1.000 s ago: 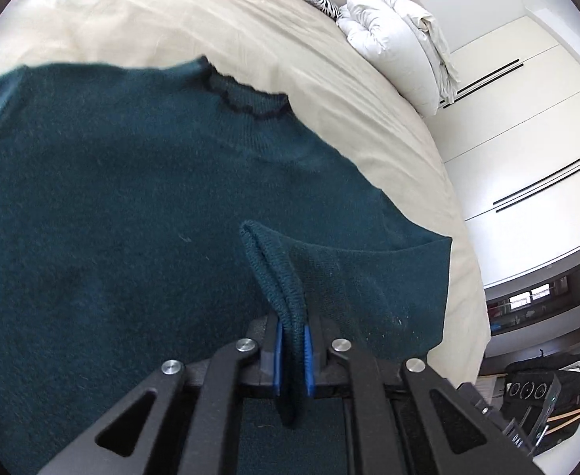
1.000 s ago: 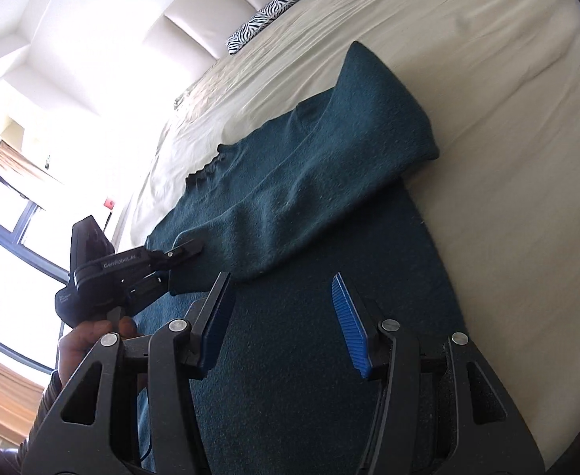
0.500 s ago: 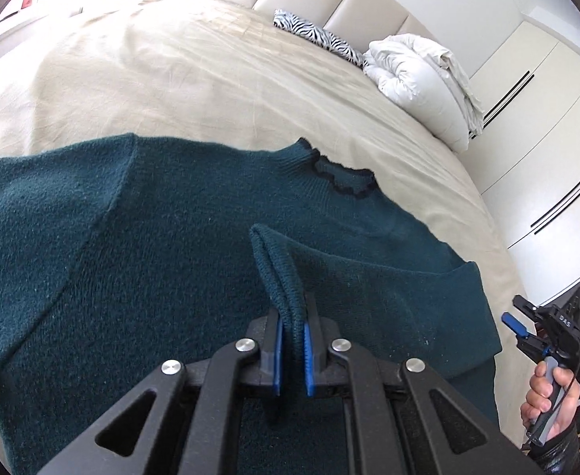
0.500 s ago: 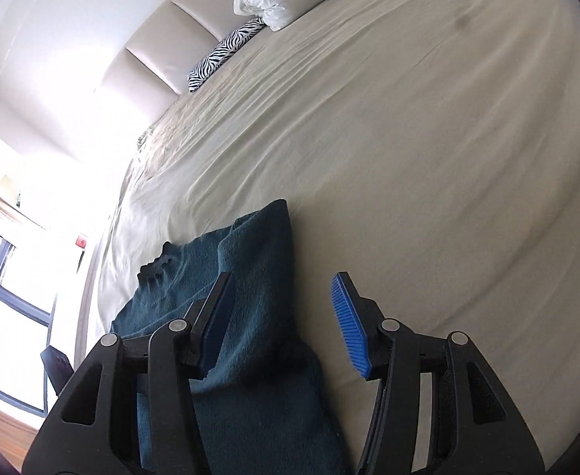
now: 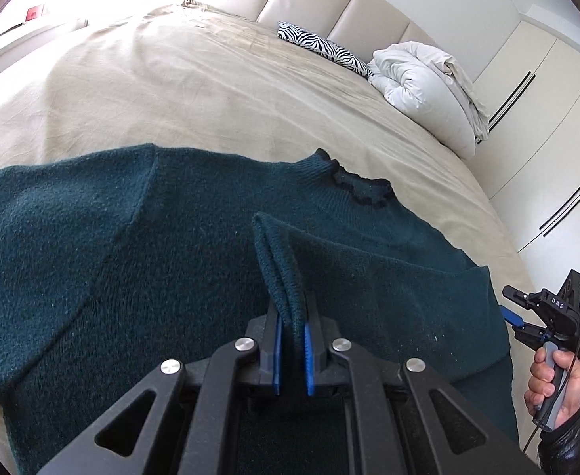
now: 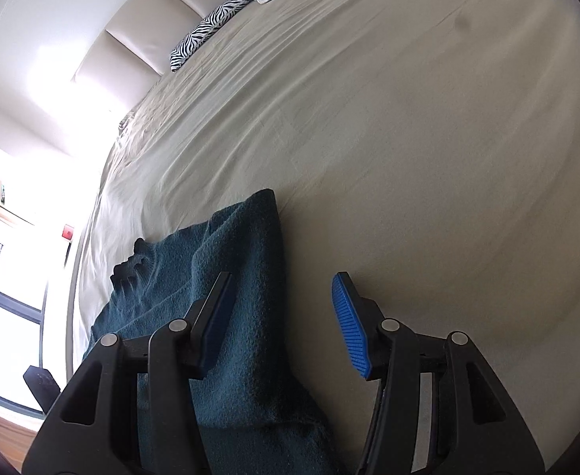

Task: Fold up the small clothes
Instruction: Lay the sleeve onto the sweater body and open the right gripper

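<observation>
A dark teal knitted sweater (image 5: 139, 261) lies flat on the beige bed sheet (image 5: 195, 87), its black-trimmed collar (image 5: 359, 188) toward the headboard. My left gripper (image 5: 290, 318) is shut on the cuff of the sweater's right sleeve (image 5: 278, 261), which is folded across the body. My right gripper (image 6: 280, 304) is open and empty, held over the sweater's folded right edge (image 6: 250, 277). It also shows in the left wrist view (image 5: 527, 310), off the sweater's right side.
A zebra-print pillow (image 5: 321, 47) and a rolled white duvet (image 5: 424, 91) lie by the padded headboard (image 5: 329, 4). White wardrobe doors (image 5: 547, 118) stand past the bed's right edge. A window (image 6: 0, 277) is on the left.
My left gripper has drawn back and tilted up with the cuff, so more bed shows. My right gripper has swung from over the sweater's body to its right edge, still open.
</observation>
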The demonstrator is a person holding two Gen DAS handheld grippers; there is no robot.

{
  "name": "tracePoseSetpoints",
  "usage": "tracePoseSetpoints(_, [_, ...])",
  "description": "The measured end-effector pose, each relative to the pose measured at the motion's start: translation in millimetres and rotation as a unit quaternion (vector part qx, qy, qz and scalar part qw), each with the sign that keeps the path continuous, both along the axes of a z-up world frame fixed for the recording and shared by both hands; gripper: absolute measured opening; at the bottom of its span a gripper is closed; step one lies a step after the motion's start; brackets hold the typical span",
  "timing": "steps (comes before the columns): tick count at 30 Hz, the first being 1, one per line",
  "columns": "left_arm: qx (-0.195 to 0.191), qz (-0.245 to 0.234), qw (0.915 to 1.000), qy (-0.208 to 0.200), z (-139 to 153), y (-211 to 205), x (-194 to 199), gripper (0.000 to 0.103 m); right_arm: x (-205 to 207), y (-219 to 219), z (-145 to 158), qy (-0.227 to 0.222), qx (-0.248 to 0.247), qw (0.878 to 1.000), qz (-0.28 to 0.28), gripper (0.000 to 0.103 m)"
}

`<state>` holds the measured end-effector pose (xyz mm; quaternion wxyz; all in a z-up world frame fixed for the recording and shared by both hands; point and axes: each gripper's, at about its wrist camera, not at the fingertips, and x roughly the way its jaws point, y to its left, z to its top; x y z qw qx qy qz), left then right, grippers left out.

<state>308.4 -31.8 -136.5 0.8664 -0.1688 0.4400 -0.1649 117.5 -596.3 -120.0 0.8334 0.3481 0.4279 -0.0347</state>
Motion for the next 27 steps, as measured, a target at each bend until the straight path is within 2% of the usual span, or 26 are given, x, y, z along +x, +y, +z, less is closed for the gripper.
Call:
tracePoseSetpoints(4, [-0.009, 0.003, 0.9999, -0.004, 1.4, 5.3, -11.8, 0.01, 27.1, 1.2, -2.1, 0.0, 0.011, 1.0, 0.009, 0.048])
tracePoseSetpoints(8, [-0.026, 0.018, 0.9995, -0.004, 2.7, 11.0, -19.3, 0.009, 49.5, -0.2, -14.9, 0.022, 0.024, 0.999, 0.005, 0.034])
tracePoseSetpoints(11, [-0.039, 0.023, 0.999, 0.001, 3.0, 13.5, -21.9, 0.009, 55.5, 1.9, -17.1, 0.02, 0.015, 1.0, 0.01, 0.034])
tracePoseSetpoints(15, [-0.033, 0.017, 0.9993, 0.008, -2.1, 10.9, -19.0, 0.009, 57.9, -1.2, -20.4, 0.016, 0.022, 1.0, 0.008, 0.032])
tracePoseSetpoints(16, [-0.036, 0.022, 0.999, 0.013, -4.3, 13.5, -18.0, 0.009, 58.8, -1.0, -20.5, 0.02, 0.016, 1.0, 0.008, 0.029])
tracePoseSetpoints(17, [-0.043, 0.024, 0.9986, 0.017, -5.7, 15.7, -17.0, 0.009, 60.2, -1.1, -22.1, 0.027, 0.003, 1.0, 0.007, 0.018])
tracePoseSetpoints(18, [-0.046, 0.025, 0.9985, 0.018, -5.3, 17.0, -18.1, 0.009, 60.4, -2.8, -23.5, 0.033, -0.004, 0.999, 0.007, 0.012])
tracePoseSetpoints(20, [-0.042, 0.022, 0.9987, 0.017, -4.8, 16.7, -18.9, 0.009, 61.1, -4.7, -24.8, 0.033, -0.007, 0.999, 0.005, 0.007])
tracePoseSetpoints(23, [-0.038, 0.022, 0.9989, 0.017, -5.9, 15.2, -19.8, 0.009, 62.1, -5.6, -25.7, 0.033, -0.015, 0.999, -0.01, 0.005])
tracePoseSetpoints(25, [-0.037, 0.019, 0.9989, 0.019, -8.1, 13.9, -21.3, 0.009, 64.8, -14.2, -33.6, 0.03, -0.003, 0.999, -0.026, 0.004])
tracePoseSetpoints(27, [-0.038, 0.018, 0.9989, 0.019, -7.7, 10.7, -21.7, 0.009, 68.5, -25.9, -46.4, 0.028, 0.033, 0.998, -0.041, 0.003])
